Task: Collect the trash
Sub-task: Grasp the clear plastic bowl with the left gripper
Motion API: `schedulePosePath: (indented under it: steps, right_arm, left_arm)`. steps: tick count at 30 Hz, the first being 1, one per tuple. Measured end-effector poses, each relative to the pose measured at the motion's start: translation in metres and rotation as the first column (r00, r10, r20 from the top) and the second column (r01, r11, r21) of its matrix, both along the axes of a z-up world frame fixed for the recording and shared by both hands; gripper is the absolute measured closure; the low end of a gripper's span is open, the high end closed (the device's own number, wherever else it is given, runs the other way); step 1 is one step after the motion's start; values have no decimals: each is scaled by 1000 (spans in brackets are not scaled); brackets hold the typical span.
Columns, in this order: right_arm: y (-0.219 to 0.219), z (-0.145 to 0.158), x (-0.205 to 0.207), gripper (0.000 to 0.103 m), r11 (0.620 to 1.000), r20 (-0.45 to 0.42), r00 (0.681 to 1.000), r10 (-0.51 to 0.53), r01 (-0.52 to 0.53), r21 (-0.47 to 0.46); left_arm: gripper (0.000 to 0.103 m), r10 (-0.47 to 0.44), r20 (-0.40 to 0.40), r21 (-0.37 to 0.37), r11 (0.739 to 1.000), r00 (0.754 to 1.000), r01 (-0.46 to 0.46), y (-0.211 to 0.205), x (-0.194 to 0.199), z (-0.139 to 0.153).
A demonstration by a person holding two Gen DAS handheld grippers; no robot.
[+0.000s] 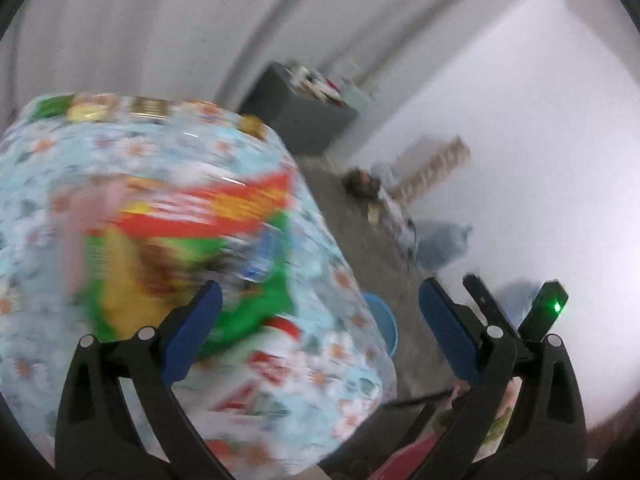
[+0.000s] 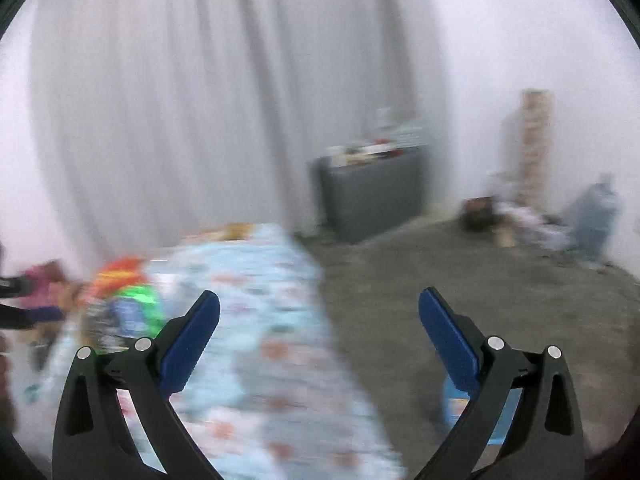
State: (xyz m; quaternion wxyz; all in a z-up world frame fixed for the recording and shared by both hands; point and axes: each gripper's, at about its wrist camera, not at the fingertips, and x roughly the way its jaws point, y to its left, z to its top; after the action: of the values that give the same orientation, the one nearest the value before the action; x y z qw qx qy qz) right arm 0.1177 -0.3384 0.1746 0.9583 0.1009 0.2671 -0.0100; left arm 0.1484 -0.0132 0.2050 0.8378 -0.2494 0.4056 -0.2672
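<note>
Both views are smeared by motion. A table under a light-blue flowered cloth (image 1: 328,380) fills the left of the left wrist view. On it lies a heap of red, green and yellow snack wrappers (image 1: 192,240). My left gripper (image 1: 320,284) hangs above the table's right side, open, with nothing between its blue pads (image 1: 192,340). In the right wrist view the same cloth (image 2: 260,320) runs away from me, and the wrappers (image 2: 124,300) lie to the left. My right gripper (image 2: 319,292) is open and empty over the table's right edge.
A blue tub (image 1: 386,332) stands on the grey floor beside the table. A dark grey cabinet (image 2: 372,196) with clutter on top stands against the curtain. A block tower (image 2: 536,140), floor clutter and a bluish bag (image 2: 592,216) line the white wall. A black part with a green light (image 1: 548,304) shows at the right.
</note>
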Motion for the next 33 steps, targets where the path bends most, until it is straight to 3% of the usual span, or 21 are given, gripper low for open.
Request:
schedulePosePath:
  steps: [6,11,17,20,23,25,29,33]
  right_arm:
    - [38,9,69,6,965,-90,971,223,-207,161]
    - [55,0,139,6,923,-218,921,324,-258,285]
    - [69,-46,209,11,884,-373,875,307,-118,452]
    - [66,-73,232,16,865,-440,844,306,-54,500]
    - [63,-103,247,20,834,-502,806,313,20,551]
    - [60,-116,250,22,813,-519,790,326,46,581]
    - [54,-133,251,22,792,-532,777,336,72,606]
    - [46,-149,256,25,753,-548,760,350,120,647]
  left_arm:
    - [9,182,-29,-71,980,983,-184,97,31,-33]
    - [9,228,-50,-10,973,972,-229,128,73,-59]
    - [9,40,-67,107,994,997,-33,106,143,-70]
    - [9,-49,-84,203,977,995,65,79,176,-72]
    - [9,-123,-96,308,940,988,147,45,203,-83]
    - [9,-145,-97,352,920,985,170,32,214,-90]
    - [9,-145,-139,351,918,980,186,18,233,-114]
    - [9,-143,-181,386,900,973,204,7,248,-129]
